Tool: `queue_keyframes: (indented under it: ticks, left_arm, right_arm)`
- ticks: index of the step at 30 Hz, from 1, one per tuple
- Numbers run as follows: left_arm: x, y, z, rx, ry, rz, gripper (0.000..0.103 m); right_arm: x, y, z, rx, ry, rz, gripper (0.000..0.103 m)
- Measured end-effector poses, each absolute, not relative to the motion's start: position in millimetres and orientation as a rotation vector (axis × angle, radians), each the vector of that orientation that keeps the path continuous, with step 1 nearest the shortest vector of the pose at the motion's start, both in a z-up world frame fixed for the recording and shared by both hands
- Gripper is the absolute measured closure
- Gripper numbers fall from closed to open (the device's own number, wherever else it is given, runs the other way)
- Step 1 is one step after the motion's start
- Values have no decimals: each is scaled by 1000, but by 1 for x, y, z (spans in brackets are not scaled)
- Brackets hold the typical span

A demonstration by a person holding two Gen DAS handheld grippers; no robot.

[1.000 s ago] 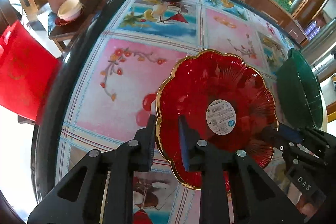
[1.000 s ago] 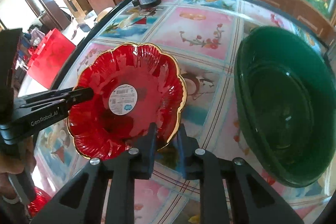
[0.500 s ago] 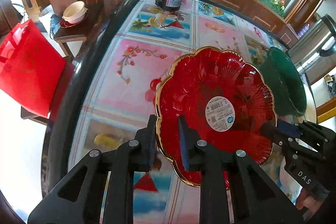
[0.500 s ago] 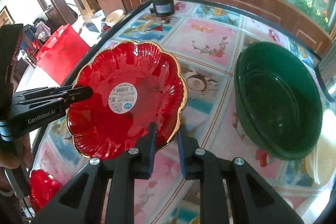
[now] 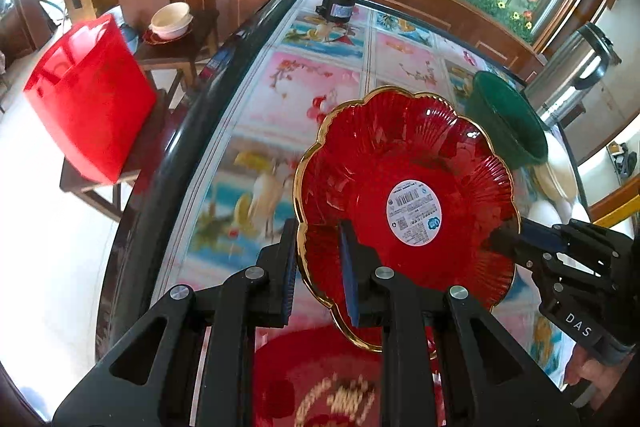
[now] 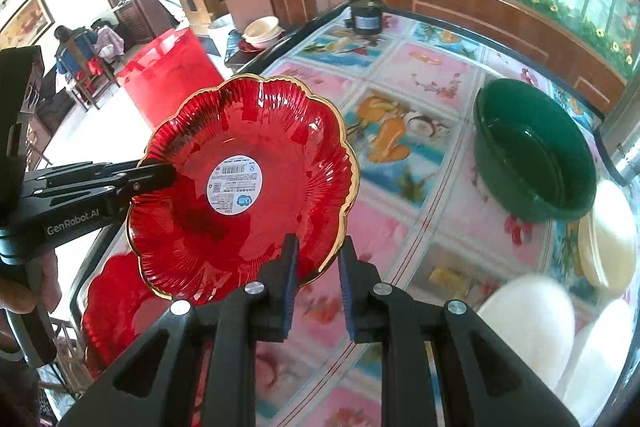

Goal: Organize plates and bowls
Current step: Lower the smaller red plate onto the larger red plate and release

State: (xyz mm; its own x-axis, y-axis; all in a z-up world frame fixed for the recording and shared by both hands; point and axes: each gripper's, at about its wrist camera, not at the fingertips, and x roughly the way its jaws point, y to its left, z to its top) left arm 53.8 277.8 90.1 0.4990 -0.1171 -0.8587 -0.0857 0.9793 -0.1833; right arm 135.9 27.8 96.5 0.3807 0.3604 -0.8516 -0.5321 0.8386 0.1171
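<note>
Both grippers' jaws pinch a red scalloped plate [image 5: 404, 195] aloft above the desk [image 6: 420, 83]; green bowl [image 6: 532, 151] and white dishes [image 6: 528, 323] remain unsorted.

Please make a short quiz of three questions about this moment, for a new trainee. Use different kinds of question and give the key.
1. True or false: the red scalloped glass plate with gold rim lies flat on the table.
2. Which grippers hold this plate? A) left gripper only B) right gripper only C) both
3. Fill in: the dark green plastic bowl stands on the ____ with the picture-tile top.

Key: 1. False, it is held up, with another red plate under it. 2. C, at opposite rim edges. 3. table.
</note>
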Motion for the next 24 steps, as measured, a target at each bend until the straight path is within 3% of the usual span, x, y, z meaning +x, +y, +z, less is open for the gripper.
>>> queue_keyframes:
  ticks: [24]
  left_arm:
    - [-110, 277, 63, -251, 1018, 57, 84]
  right_arm:
    - [6, 26, 76, -226, 1015, 720, 80]
